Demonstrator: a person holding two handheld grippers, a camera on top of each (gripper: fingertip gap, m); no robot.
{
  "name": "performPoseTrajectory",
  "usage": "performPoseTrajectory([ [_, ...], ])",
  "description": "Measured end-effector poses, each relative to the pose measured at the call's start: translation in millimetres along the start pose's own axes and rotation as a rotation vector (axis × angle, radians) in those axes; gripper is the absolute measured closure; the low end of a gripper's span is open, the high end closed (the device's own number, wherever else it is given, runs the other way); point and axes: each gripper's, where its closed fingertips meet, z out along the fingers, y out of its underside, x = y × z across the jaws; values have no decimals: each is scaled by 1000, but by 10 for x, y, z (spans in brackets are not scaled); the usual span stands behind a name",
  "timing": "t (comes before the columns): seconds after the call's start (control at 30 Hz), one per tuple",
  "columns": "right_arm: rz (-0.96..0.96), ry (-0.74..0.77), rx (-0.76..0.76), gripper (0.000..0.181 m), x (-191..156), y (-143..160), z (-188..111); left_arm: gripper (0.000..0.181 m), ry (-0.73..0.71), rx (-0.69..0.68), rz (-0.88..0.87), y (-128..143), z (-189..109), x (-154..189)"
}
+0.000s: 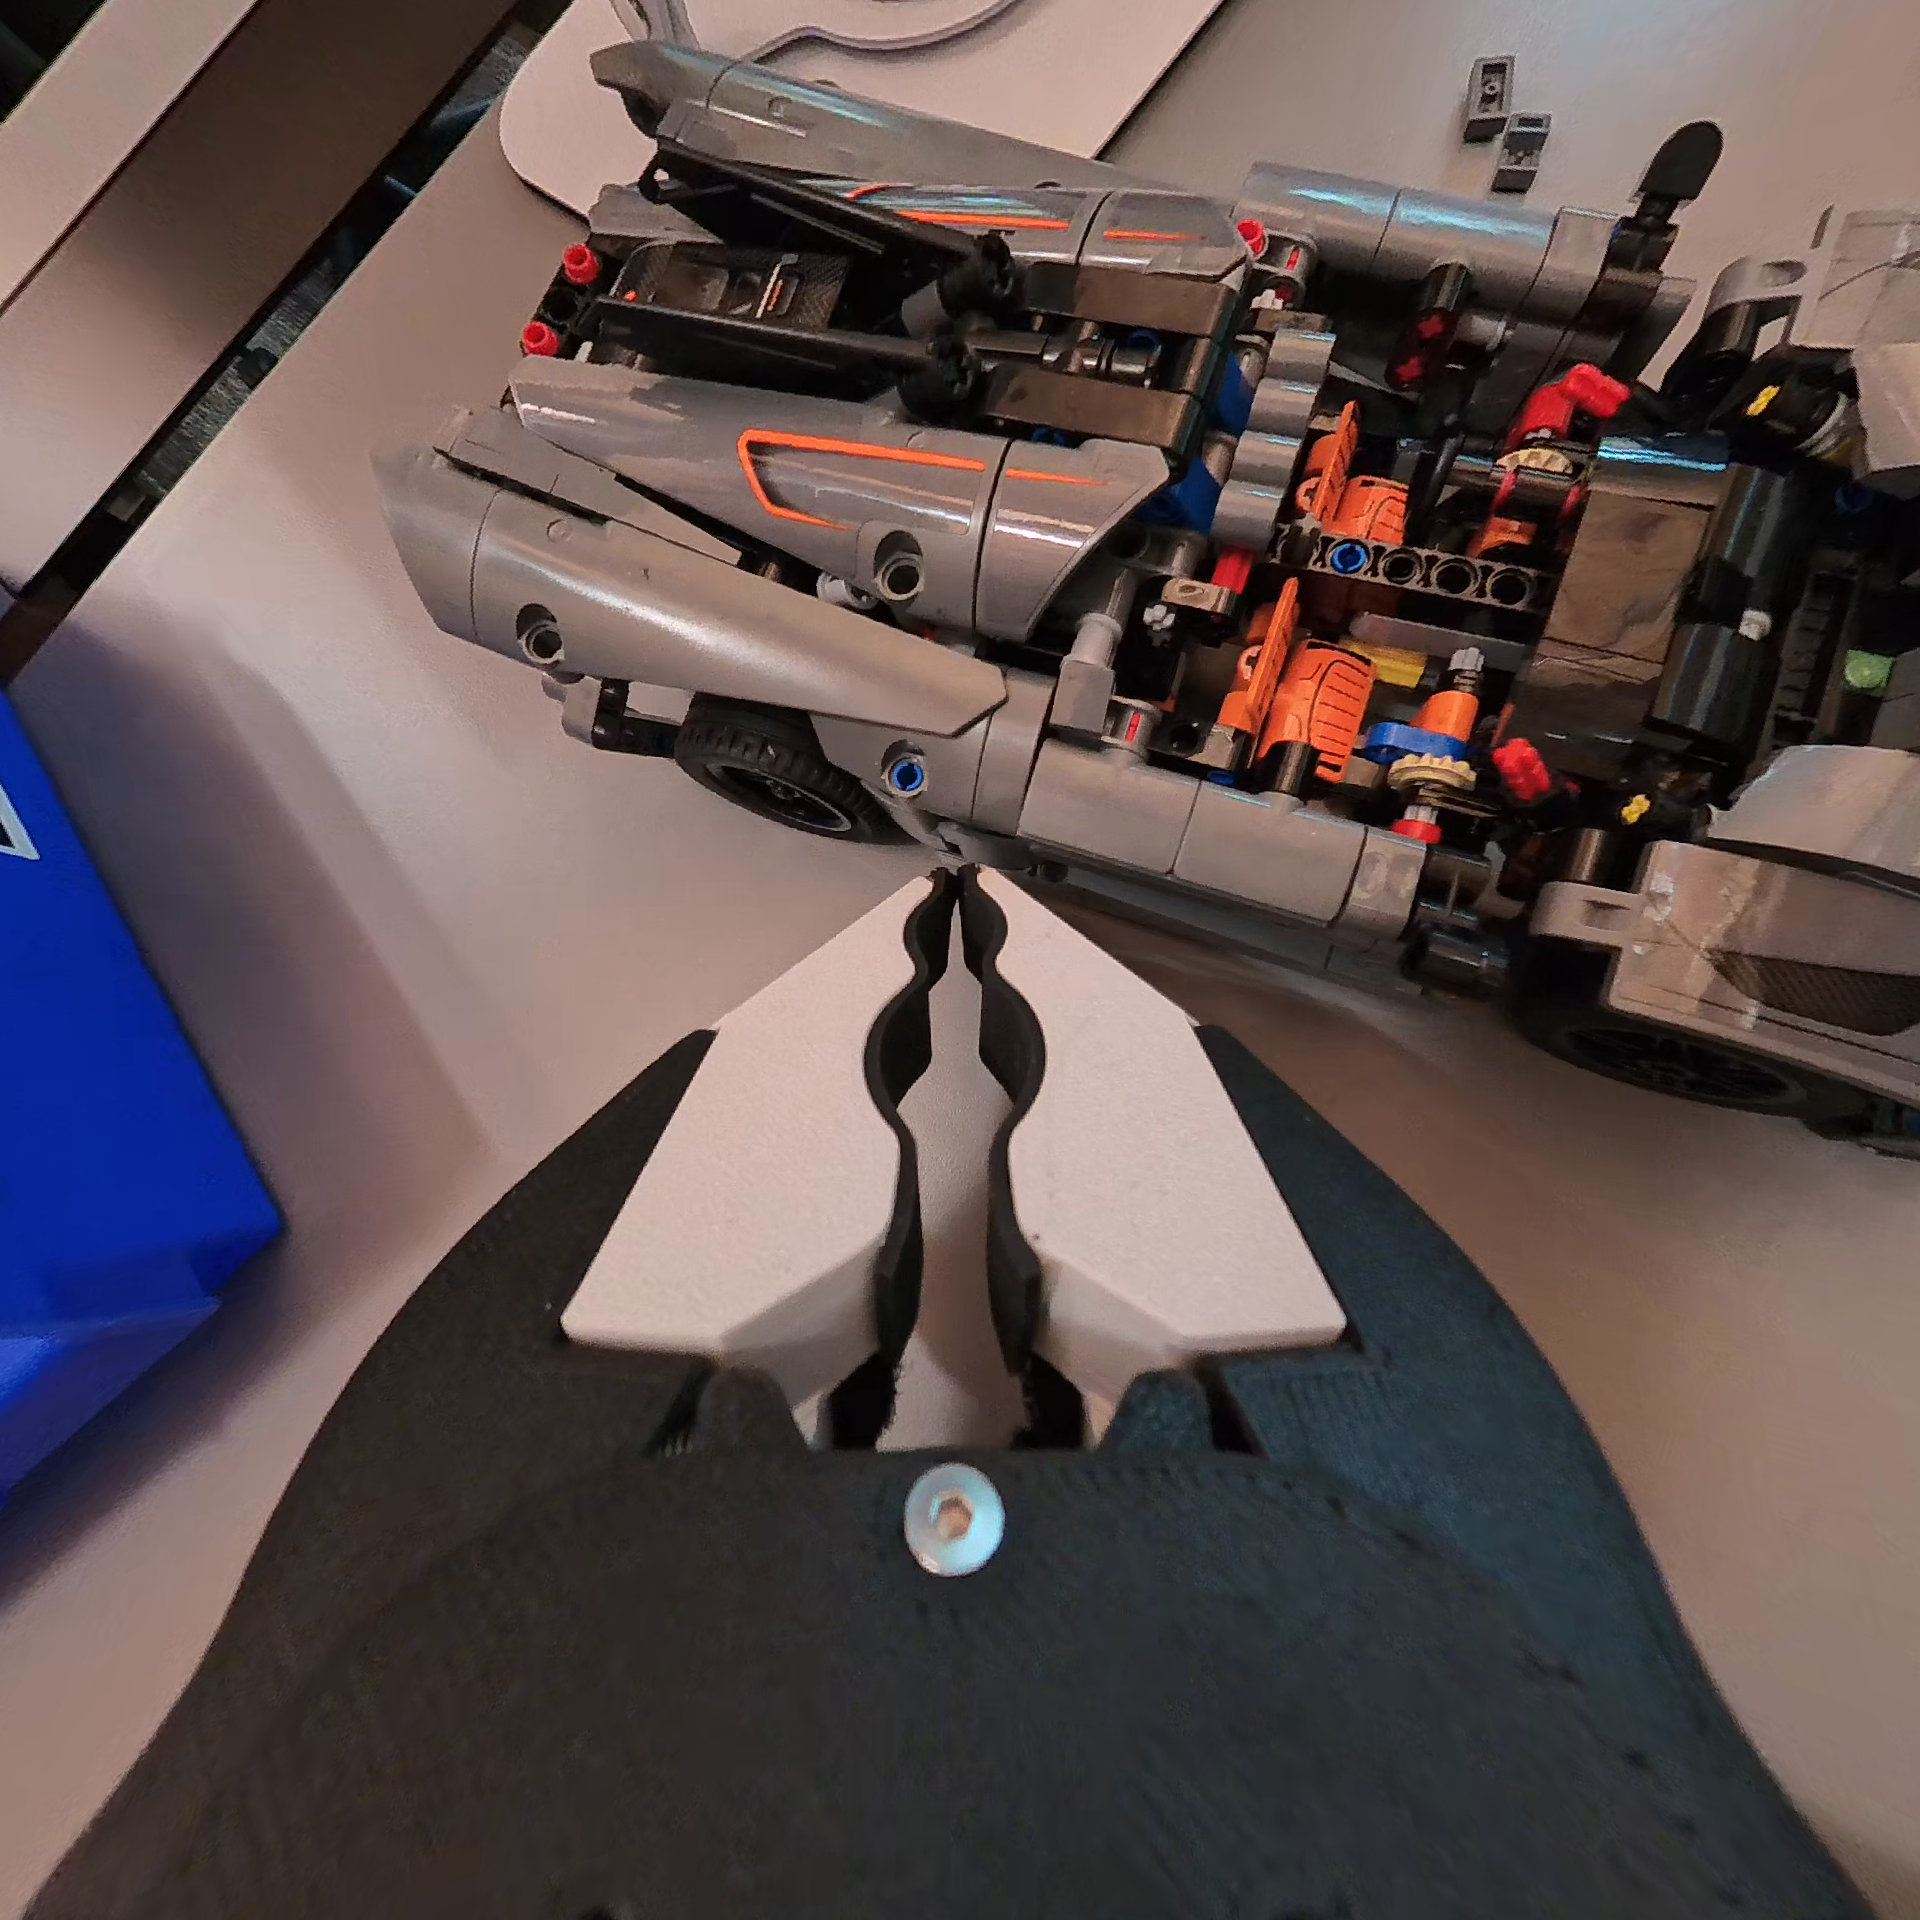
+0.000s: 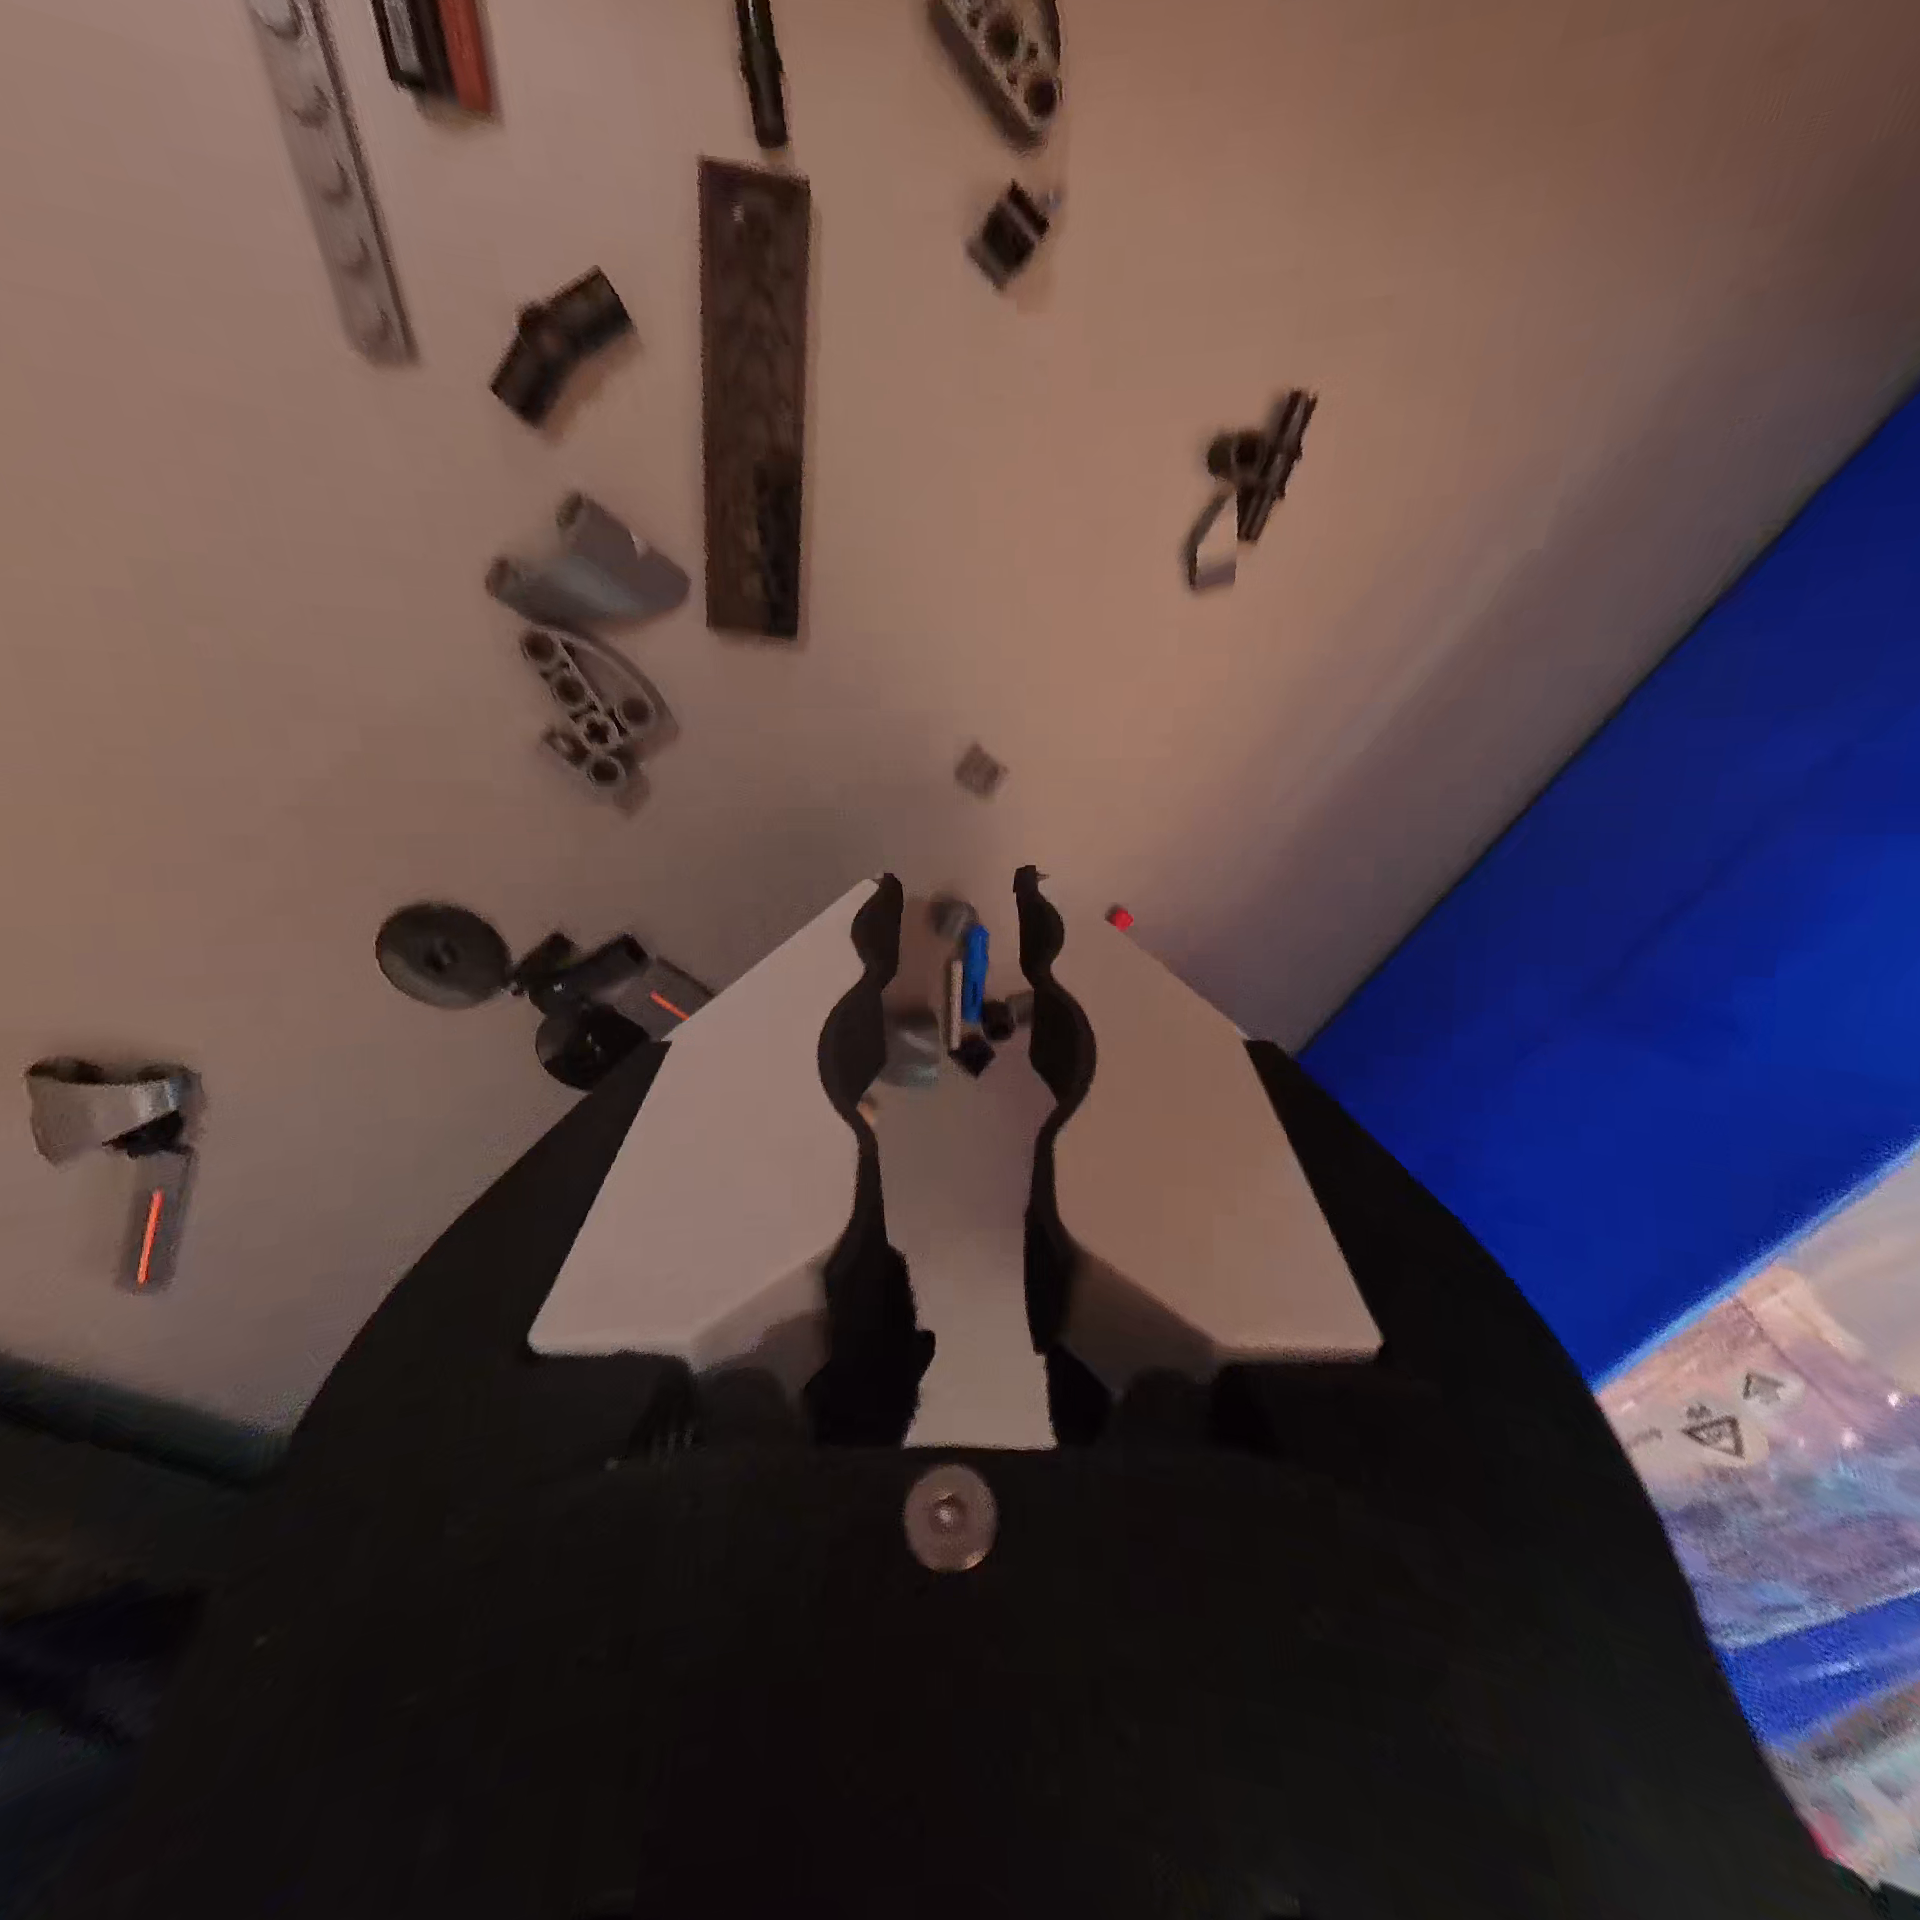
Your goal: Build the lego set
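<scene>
Pale tabletop (image 1: 312,935) fills both views, and on it, across the upper half of the left wrist view, lies the car (image 1: 1091,540), grey with orange stripes, mostly built: body panels and a front wheel (image 1: 774,774) are on, but the middle is open, showing orange seats (image 1: 1314,707), gears and pins. Left gripper (image 1: 956,883) sits just below the car's sill, fingers together at the tips, holding nothing I can make out. Right gripper (image 2: 961,883), fingers apart, hangs over a small grey-and-blue piece (image 2: 951,987) at frame centre. Many loose parts are left: a long dark panel (image 2: 755,395), a grey plate (image 2: 332,177), curved panels. A blue box (image 2: 1662,883) lies at right
</scene>
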Motion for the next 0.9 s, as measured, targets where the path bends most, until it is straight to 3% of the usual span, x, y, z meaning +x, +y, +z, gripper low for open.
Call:
performPoseTrajectory([
  [0.3, 28, -44, -126, 162, -28, 262, 126, 181, 3, -2, -1, 6, 10, 2],
  [0.6, -22, -126, -73, 172, -189, 129, 172, 181, 4, -3, -2, 10, 12, 2],
  [0.9, 26, -76, -152, 158, -95, 453, 3, 181, 4, -4, 0, 4, 12, 7],
])
